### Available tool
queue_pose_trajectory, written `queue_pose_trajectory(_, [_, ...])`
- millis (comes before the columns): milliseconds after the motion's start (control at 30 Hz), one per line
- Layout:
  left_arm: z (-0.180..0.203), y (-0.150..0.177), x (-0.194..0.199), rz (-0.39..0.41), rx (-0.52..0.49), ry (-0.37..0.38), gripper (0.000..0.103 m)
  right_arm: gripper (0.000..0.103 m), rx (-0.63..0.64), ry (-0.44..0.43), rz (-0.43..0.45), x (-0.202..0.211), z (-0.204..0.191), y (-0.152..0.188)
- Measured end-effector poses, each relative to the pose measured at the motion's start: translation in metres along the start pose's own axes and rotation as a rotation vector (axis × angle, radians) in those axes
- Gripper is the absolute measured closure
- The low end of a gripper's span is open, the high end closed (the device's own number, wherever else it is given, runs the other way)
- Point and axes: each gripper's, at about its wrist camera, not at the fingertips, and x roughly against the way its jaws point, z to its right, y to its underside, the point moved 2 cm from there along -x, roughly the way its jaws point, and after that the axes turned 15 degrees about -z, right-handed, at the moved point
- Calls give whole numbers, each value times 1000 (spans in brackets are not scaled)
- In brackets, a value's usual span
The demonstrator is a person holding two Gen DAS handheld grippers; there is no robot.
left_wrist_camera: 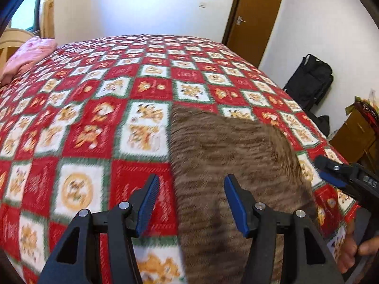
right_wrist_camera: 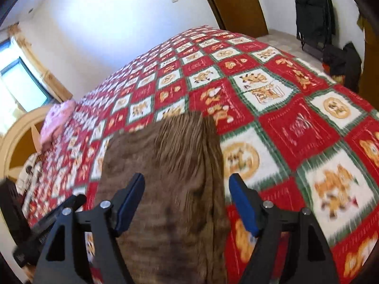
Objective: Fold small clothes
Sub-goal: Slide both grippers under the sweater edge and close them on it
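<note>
A brown striped garment [left_wrist_camera: 232, 156] lies as a long flat strip on the red, white and green checked bedspread [left_wrist_camera: 94, 123]. My left gripper [left_wrist_camera: 191, 182] hovers open over the strip's near left edge; its blue pads [left_wrist_camera: 146, 203] touch nothing. At the right edge of this view is my right gripper [left_wrist_camera: 331, 172], with a hand [left_wrist_camera: 355, 248] on its grip. In the right wrist view the garment [right_wrist_camera: 165, 165] runs away from me between the fingers of the right gripper [right_wrist_camera: 187, 179], which is wide open and holds nothing. Motion blur hides fine folds.
A pink pillow [left_wrist_camera: 28, 56] lies at the bed's head by a wooden headboard [right_wrist_camera: 19, 130] and window. A brown door [left_wrist_camera: 253, 16], a black bag [left_wrist_camera: 310, 80] and a wooden cabinet [left_wrist_camera: 355, 132] stand past the bed's right side.
</note>
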Motion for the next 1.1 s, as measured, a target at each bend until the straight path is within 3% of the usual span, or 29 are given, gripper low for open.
queue_pose_trajectory(133, [1,-17,-22,-42,41,60,45,26,-5,21,-26,-24,11,-9])
queue_pose_trajectory(200, [-1,-19,-37,-64,72,70,45,26,6,-15,-35,-34,13,-3])
queue_pose_trajectory(500, [13,-11,-58,-36,6,-56,35,25,111,61,-13,-46,2,7])
queue_pose_trajectory(567, [13,-11,-59,-31,10,-59,35,25,110,65,-10,-46,2,7])
queue_pose_trajectory(700, [16,-11,-61,-31,3,-82,35,37,111,86,-10,-48,3,6])
queue_pose_trajectory(1000, [15,-9,-61,-17,7,-78,35,27,135,75,-20,-55,-3,2])
queue_pose_trajectory(1100, [15,-9,-61,-17,10,-76,35,31,169,118,-23,-56,-9,4])
